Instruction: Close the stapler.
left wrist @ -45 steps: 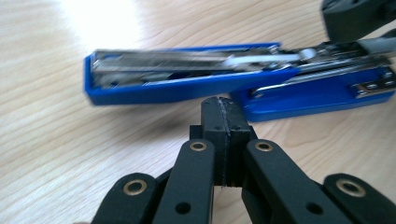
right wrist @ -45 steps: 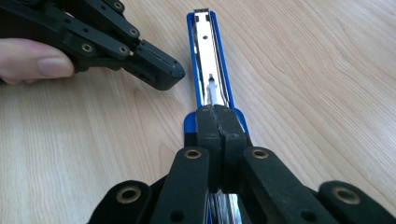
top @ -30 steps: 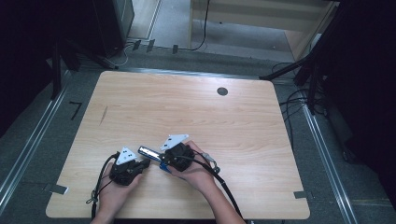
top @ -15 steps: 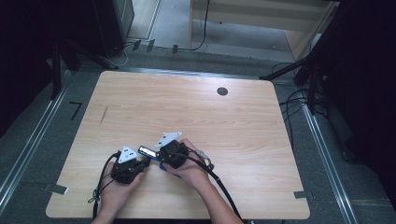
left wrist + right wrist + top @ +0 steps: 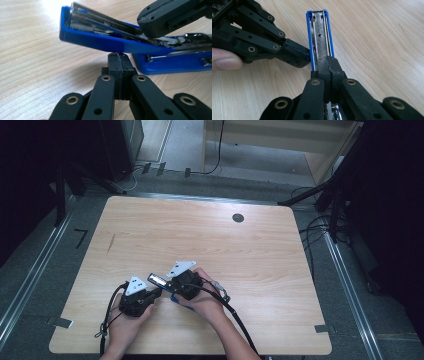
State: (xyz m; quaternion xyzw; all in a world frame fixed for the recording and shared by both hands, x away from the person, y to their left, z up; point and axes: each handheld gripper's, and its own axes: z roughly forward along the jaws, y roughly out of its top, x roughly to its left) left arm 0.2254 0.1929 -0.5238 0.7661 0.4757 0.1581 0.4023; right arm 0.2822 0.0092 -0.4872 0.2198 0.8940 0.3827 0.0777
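One wooden table (image 5: pixel 280 270), pale and grained, with a small dark round hole (image 5: pixel 238 218) near its far edge. Well toward the near edge from that hole, close to the left-hand half: two hands, two black grippers and a blue stapler (image 5: pixel 159 281), all bunched together.

Hard to make out from above: most of the stapler, covered by the right gripper (image 5: pixel 172 290) and its grey plate, with just the shiny metal front end poking out toward the hole's side. Rear of the stapler cut off at the frame edge in both gripper views.

Stapler swung open: blue base flat on the table (image 5: pixel 175 66), blue upper arm tilted up off it (image 5: pixel 100 41). Inside the open upper arm, a long metal channel (image 5: pixel 321 37) with a small hole in it; whether any staples lie in it, impossible to say.

Left gripper (image 5: pixel 120 62): jaws fully together, nothing between them, tips pushed up against the underside of the raised blue arm. Seen in the right gripper view (image 5: pixel 294 56) touching the stapler's blue side.

Right gripper (image 5: pixel 329 66): jaws likewise pressed together and empty, tips resting on the metal channel from above.

One fingertip (image 5: pixel 225 61) visible beside the left gripper.
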